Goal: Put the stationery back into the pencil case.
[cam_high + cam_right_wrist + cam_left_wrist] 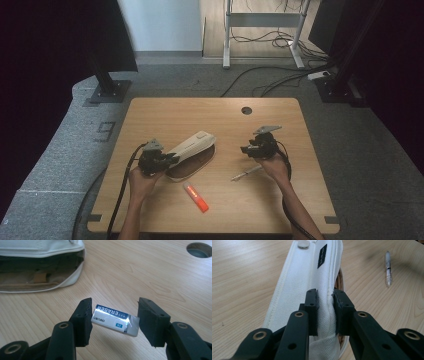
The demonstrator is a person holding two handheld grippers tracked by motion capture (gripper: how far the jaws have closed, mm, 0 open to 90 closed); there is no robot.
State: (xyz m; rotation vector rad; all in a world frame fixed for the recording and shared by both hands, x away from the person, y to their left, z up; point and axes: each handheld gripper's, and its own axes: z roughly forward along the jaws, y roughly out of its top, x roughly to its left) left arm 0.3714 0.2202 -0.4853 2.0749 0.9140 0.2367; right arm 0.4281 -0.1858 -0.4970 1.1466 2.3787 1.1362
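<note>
The left hand-held gripper (pixel 325 307) is clamped on the raised flap of a white canvas pencil case (pixel 307 277), its jaws nearly together with the fabric pinched between them at the centre of the left gripper view. The right hand-held gripper (pixel 113 320) holds an eraser (pixel 115 319) in a blue-and-white sleeve between jaws set wide; the left jaw touches the eraser's end, while contact at the right jaw is hard to judge. In the high view the pencil case (pixel 192 146) lies at the centre of the worktop (pixel 165 112), an orange highlighter (pixel 195 197) below it and a pen (pixel 246 173) at lower right of centre. The case's dark interior is hard to make out.
</note>
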